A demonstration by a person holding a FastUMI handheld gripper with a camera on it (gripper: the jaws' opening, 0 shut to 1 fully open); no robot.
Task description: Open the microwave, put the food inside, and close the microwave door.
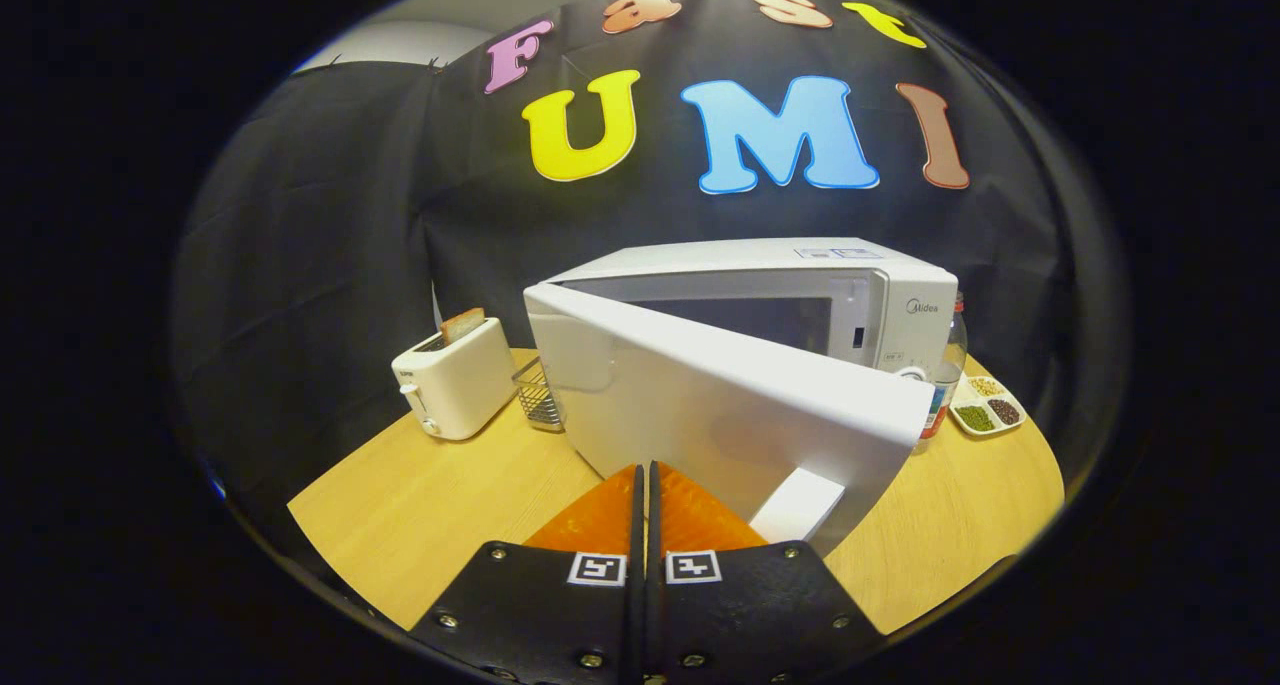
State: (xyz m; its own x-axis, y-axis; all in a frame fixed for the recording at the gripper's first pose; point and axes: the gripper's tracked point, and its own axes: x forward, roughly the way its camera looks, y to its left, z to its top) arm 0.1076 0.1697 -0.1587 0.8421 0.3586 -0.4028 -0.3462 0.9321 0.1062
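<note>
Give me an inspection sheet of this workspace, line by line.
Surface: wooden table, bare wood ahead of the gripper on both sides.
Job's things: white microwave with its door swung partly open; its handle sits just right of the fingertips. Food: nothing seen.
Clutter: toaster holding a slice of bread, wire basket, bottle, divided tray of beans.
Grippers: gripper, jaws closed together on nothing, tips close to the door.
Cables: nothing seen.
Surroundings: black cloth wall.
</note>
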